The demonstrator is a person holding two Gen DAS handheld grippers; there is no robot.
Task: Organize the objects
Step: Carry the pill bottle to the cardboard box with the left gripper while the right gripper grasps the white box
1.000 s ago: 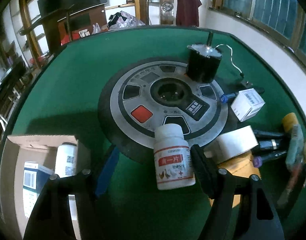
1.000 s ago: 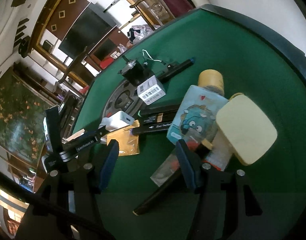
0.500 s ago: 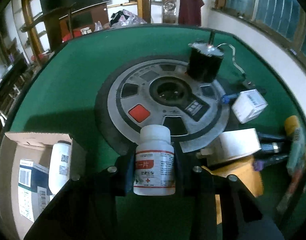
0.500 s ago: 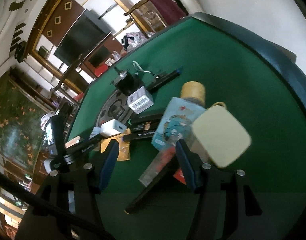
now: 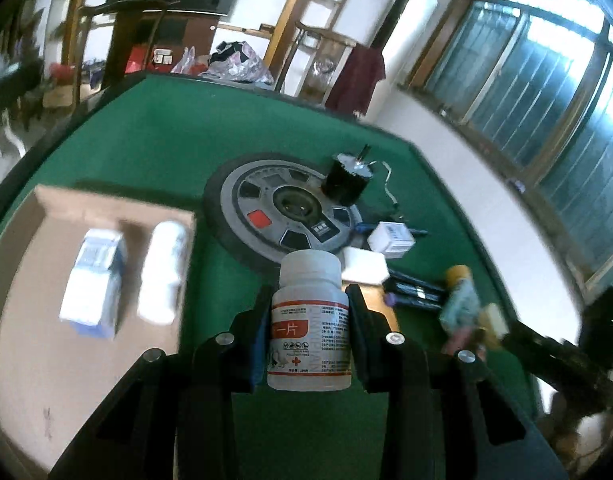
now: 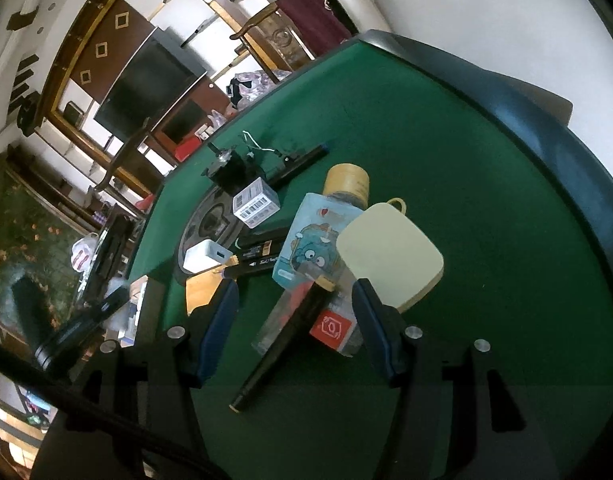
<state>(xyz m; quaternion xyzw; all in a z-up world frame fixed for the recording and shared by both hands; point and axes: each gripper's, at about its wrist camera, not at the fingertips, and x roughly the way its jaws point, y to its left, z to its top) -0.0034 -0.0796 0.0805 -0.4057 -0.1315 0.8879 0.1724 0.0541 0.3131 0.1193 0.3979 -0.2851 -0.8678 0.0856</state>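
My left gripper [image 5: 308,332] is shut on a white pill bottle [image 5: 309,320] with a red label and holds it upright above the green table. A cardboard box [image 5: 34,360] lies to the left with a blue-white carton [image 5: 93,280] and a white bottle [image 5: 162,272] in it. My right gripper [image 6: 296,312] is open and empty over a pile: a black pen [image 6: 282,344], a blue cartoon pouch [image 6: 310,240], a pale yellow square case [image 6: 390,256] and a clear packet with a red label [image 6: 330,328].
A round grey dial plate [image 5: 282,212] sits mid-table with a black motor [image 5: 346,180] on it. A white barcode box [image 6: 255,202], a white charger [image 6: 204,256], black markers [image 6: 262,256], a yellow tape roll [image 6: 346,178] and an orange packet [image 6: 202,292] lie nearby.
My left gripper closed on the pill bottle, lifted it and swung left toward the cardboard box. My right gripper shifted slightly over the pile and stayed open.
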